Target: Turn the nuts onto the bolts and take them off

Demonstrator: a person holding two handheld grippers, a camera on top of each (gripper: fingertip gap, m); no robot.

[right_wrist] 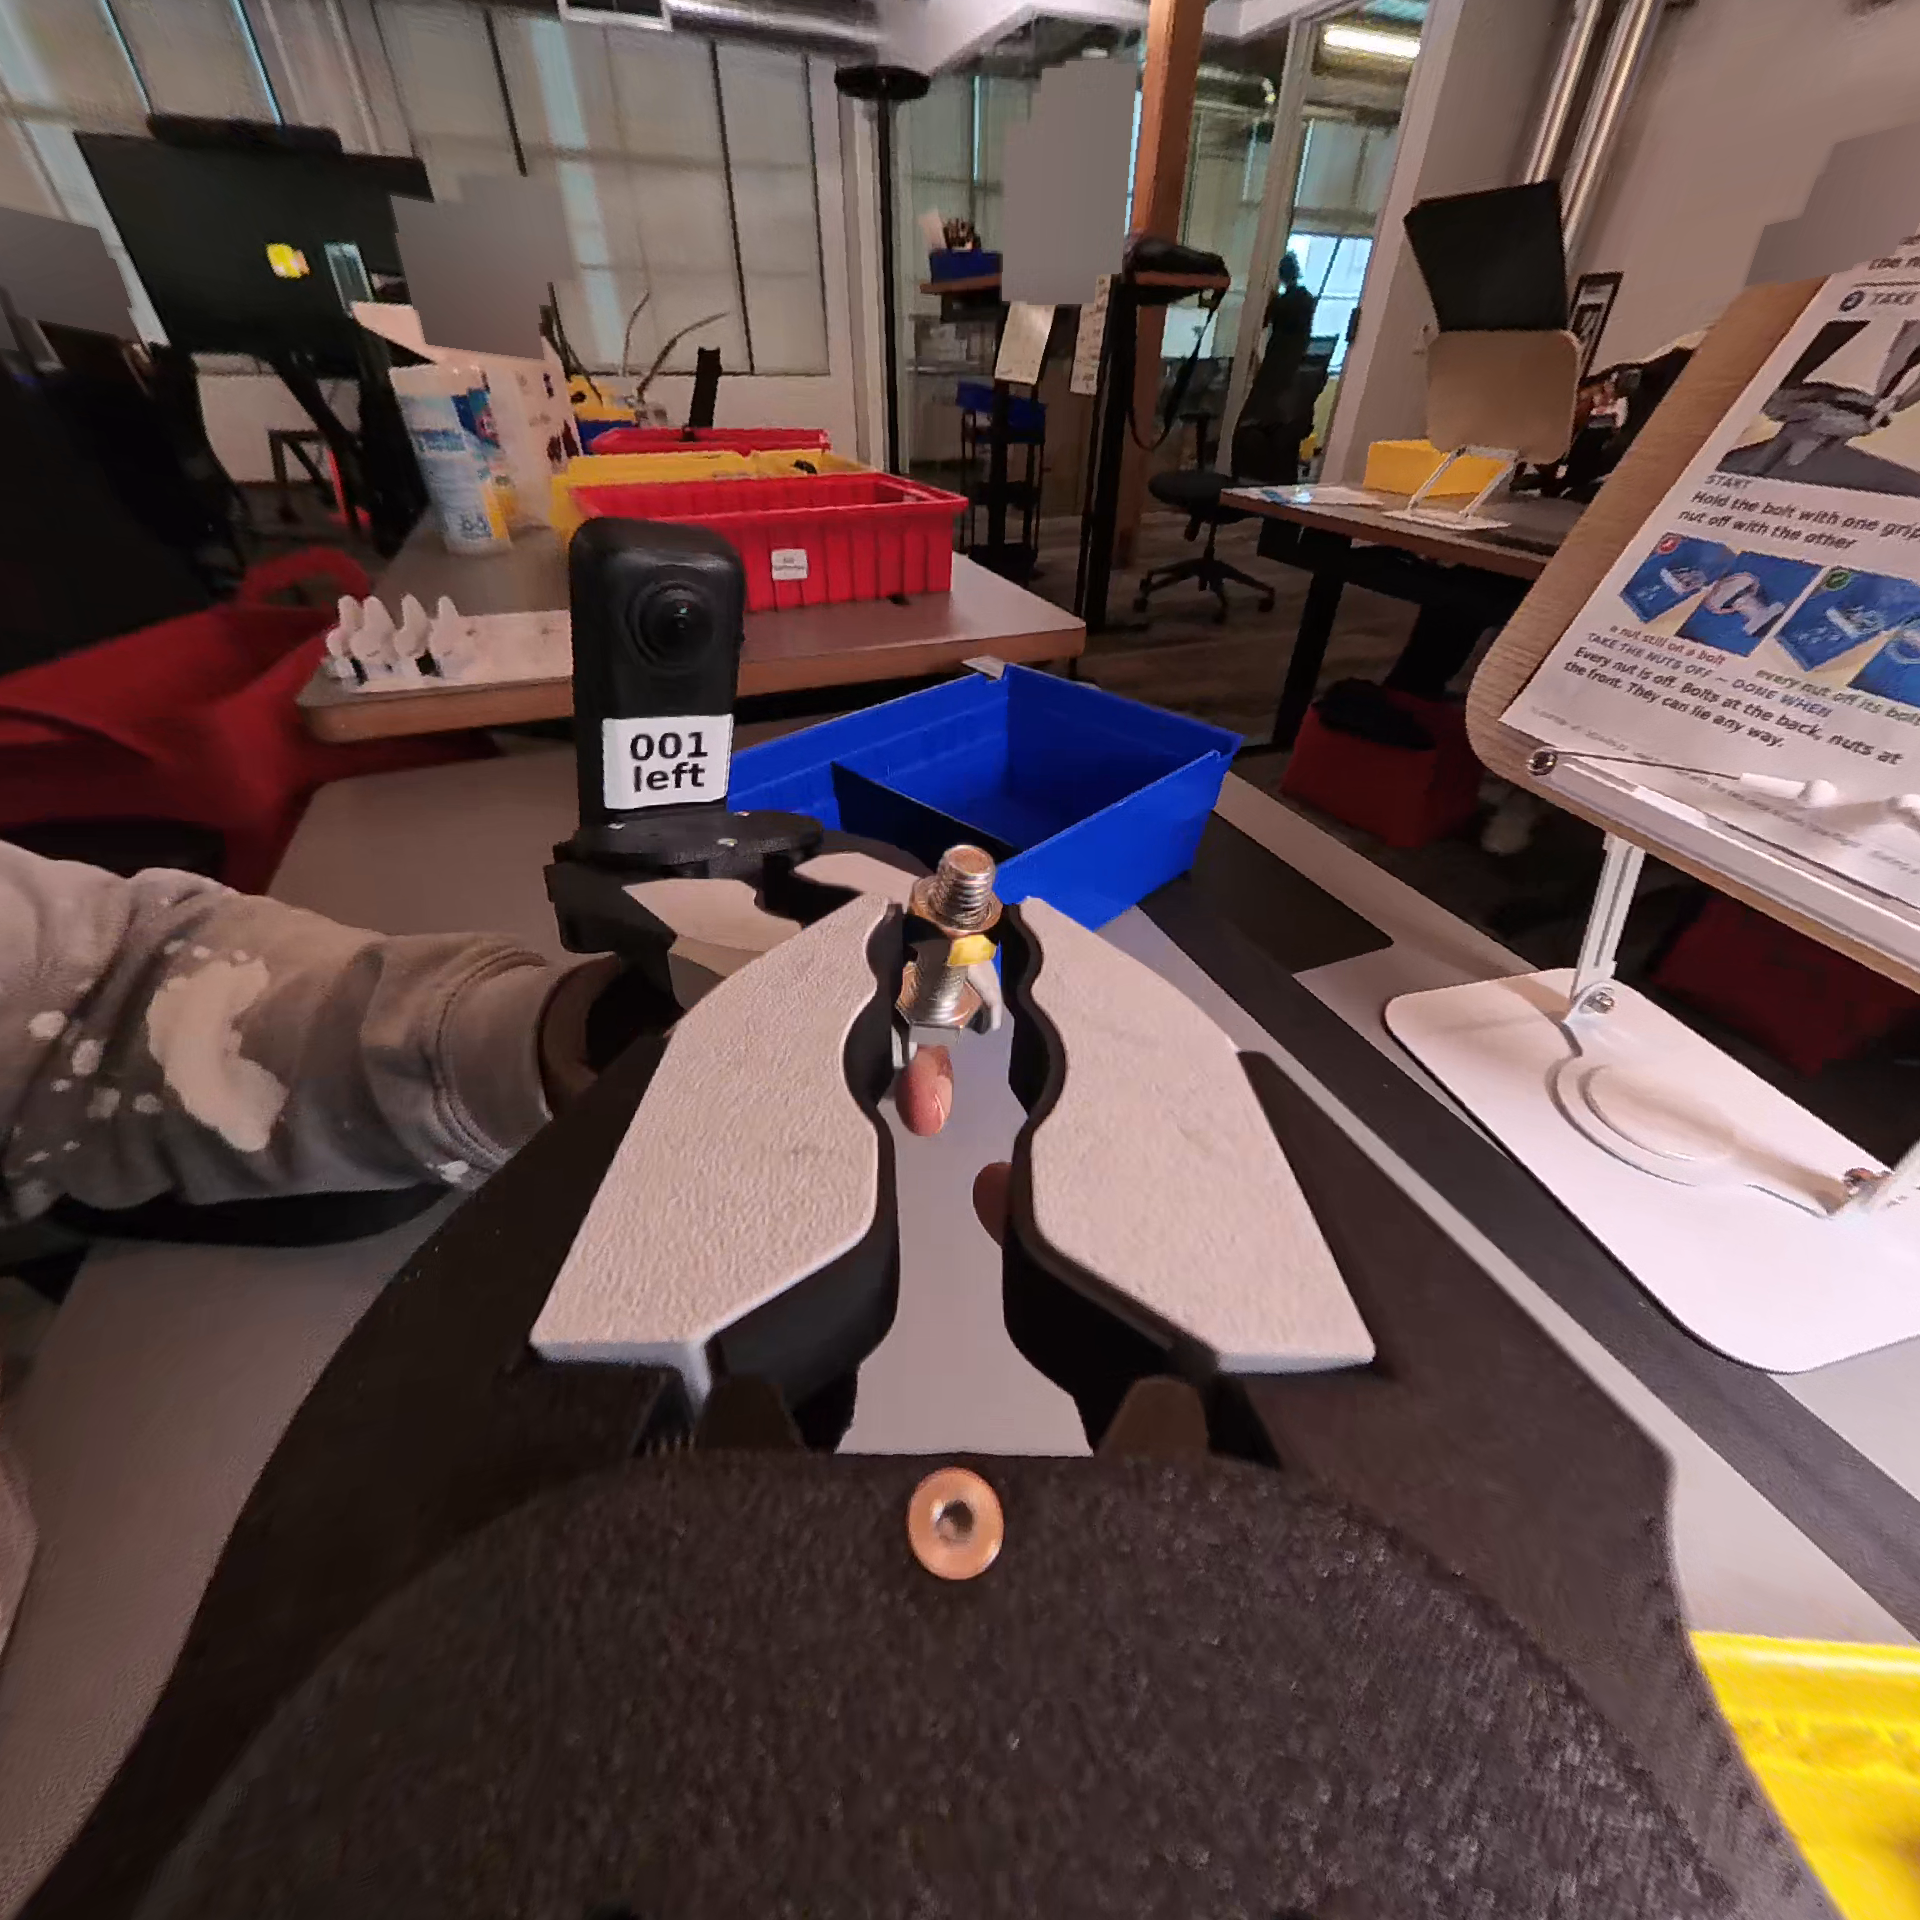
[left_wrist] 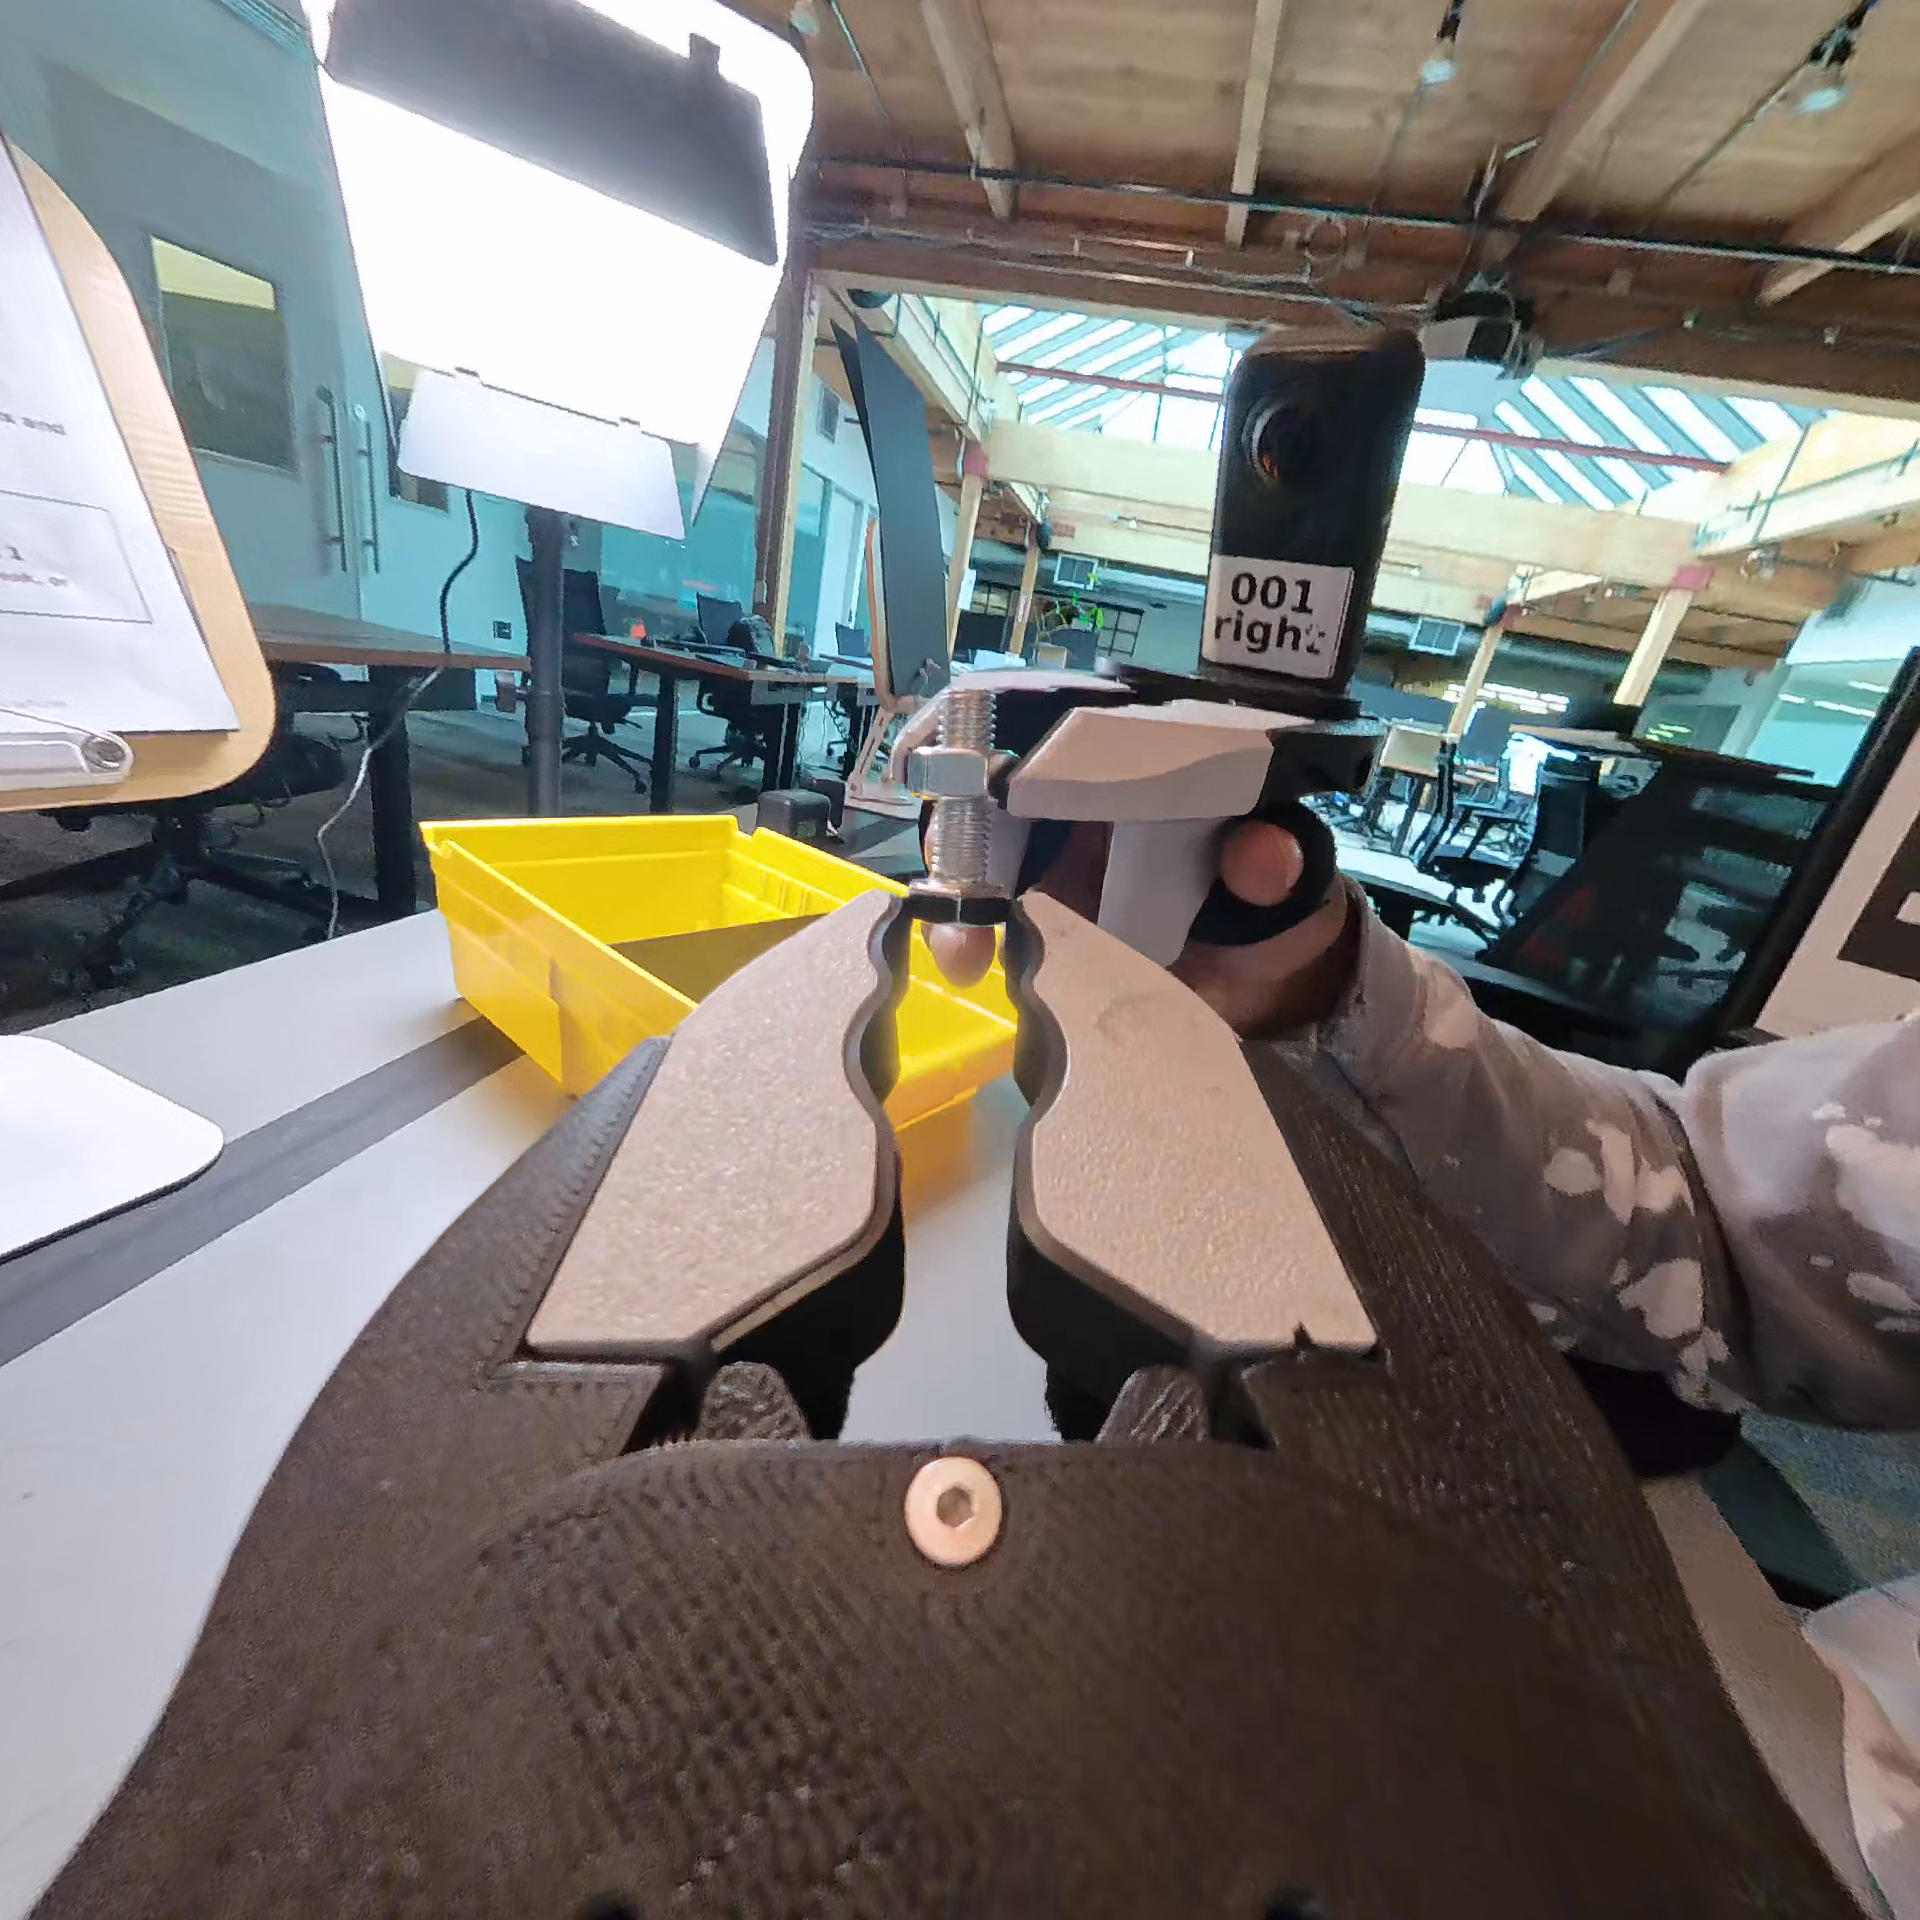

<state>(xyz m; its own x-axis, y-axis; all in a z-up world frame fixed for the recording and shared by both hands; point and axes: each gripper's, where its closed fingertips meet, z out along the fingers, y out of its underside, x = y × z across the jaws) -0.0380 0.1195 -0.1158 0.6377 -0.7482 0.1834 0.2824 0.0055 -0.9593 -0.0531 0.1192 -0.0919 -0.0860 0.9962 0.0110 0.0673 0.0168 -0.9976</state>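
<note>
In the left wrist view, the left gripper [left_wrist: 956, 914] reaches forward over the table [left_wrist: 208, 1351], its jaws pinching the hex head of one bolt [left_wrist: 958, 831] that stands upright in the air above the yellow bin [left_wrist: 582, 914]. One nut [left_wrist: 948, 772] sits about midway up the thread. The right gripper [left_wrist: 992, 779] comes in level from the right, held by a hand [left_wrist: 1262, 914] in a pale mottled sleeve, and its jaws close on that nut. The yellow bin lies near the table's far edge; a white stand base [left_wrist: 94, 1132] shows at the left edge. In the right wrist view, the right gripper [right_wrist: 956, 914] points along the table toward one blue bin [right_wrist: 997, 779] at the far side, its tips clamped on the nut [right_wrist: 956, 914], with the bolt [right_wrist: 951, 966] tilting slightly and its threaded end poking up past the nut. The left gripper [right_wrist: 935, 1029] enters from the left, sleeve behind it, gripping the bolt head from below. A clipboard stand [right_wrist: 1683, 1174] rests at the right edge of the table.
</note>
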